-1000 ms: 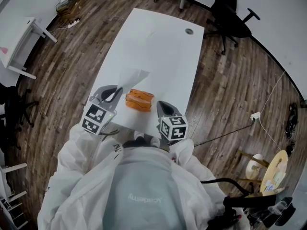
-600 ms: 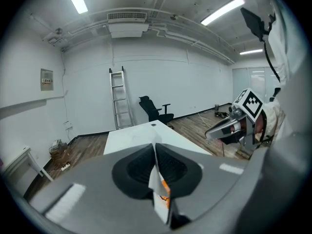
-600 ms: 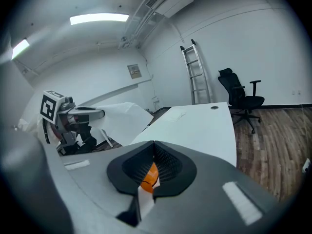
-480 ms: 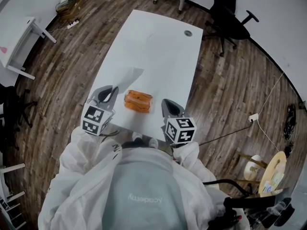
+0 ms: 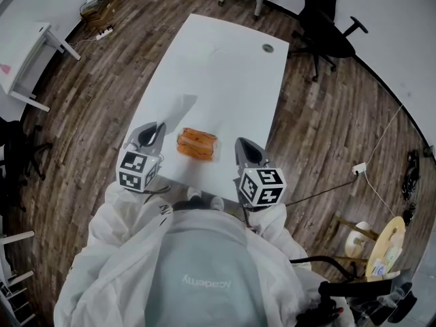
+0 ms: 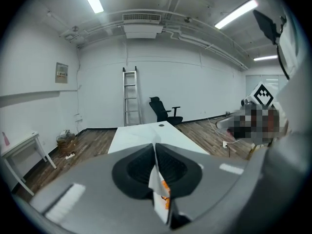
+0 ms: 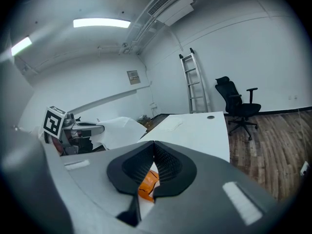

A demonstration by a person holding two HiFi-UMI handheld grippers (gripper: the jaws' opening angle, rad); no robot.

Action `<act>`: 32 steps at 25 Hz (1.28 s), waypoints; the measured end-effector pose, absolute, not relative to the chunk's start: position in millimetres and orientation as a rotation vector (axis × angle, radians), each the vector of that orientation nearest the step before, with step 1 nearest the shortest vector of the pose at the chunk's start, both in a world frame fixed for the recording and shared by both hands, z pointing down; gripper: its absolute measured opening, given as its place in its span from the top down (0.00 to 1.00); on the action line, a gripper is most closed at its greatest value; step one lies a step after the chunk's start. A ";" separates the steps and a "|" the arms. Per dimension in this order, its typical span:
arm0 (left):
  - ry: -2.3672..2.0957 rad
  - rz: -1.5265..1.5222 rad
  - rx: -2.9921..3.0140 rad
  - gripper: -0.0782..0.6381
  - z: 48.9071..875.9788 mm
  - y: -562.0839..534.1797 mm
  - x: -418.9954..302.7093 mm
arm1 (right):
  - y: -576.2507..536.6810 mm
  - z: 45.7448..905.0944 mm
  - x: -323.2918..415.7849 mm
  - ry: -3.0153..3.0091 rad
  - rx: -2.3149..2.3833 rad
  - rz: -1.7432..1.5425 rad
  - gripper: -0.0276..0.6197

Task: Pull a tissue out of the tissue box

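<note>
An orange tissue pack (image 5: 197, 144) lies near the front edge of the white table (image 5: 225, 80); it also shows under the jaws as the orange pack (image 7: 146, 182). Left of it, my left gripper (image 5: 158, 126) is shut on a white tissue (image 5: 182, 105) that spreads out past its tips, free of the pack. In the left gripper view a thin edge of the tissue (image 6: 157, 186) is pinched between the closed jaws of the left gripper (image 6: 156, 147). My right gripper (image 5: 242, 144) hovers to the pack's right, shut and empty; the right gripper (image 7: 154, 144) has its tips together.
A flat white sheet (image 7: 175, 123) lies further up the table, near a round cable hole (image 5: 268, 47). A black office chair (image 5: 327, 19) stands past the far right corner and a small white table (image 5: 27, 53) at the left. A cable and socket (image 5: 361, 165) lie on the wooden floor.
The right gripper has lifted and drawn back to the right, away from the pack. The left gripper rolled and shifted a little, and the held tissue now shows narrower.
</note>
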State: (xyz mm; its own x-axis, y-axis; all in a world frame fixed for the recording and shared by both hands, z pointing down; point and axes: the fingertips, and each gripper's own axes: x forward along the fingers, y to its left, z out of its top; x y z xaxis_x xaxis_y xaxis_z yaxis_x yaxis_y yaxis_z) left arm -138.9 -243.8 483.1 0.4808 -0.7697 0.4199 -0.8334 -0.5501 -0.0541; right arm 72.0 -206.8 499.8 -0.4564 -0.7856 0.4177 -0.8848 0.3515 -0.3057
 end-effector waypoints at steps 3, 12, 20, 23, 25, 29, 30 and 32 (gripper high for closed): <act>-1.413 0.579 2.539 0.89 486.3 -244.4 -141.3 | -207.9 497.1 70.9 -2.419 1.517 0.730 0.95; -1.428 0.552 2.503 0.89 492.3 -243.2 -142.7 | -209.9 487.0 75.0 -2.426 1.542 0.670 0.95; -1.425 0.546 2.502 0.89 494.6 -242.2 -139.9 | -208.8 487.5 75.2 -2.417 1.548 0.648 0.95; -1.427 0.551 2.505 0.89 494.7 -241.6 -140.4 | -208.6 488.2 75.4 -2.417 1.549 0.649 0.95; -1.426 0.557 2.508 0.89 494.5 -241.8 -140.5 | -208.6 489.0 75.6 -2.416 1.549 0.656 0.95; -1.427 0.559 2.509 0.89 494.5 -241.9 -141.2 | -207.7 491.0 74.4 -2.416 1.547 0.670 0.95; -1.426 0.559 2.509 0.89 494.8 -241.6 -141.5 | -207.1 491.5 73.9 -2.416 1.547 0.673 0.95; -1.422 0.560 2.511 0.89 495.5 -241.3 -142.4 | -206.2 491.8 72.3 -2.415 1.549 0.673 0.95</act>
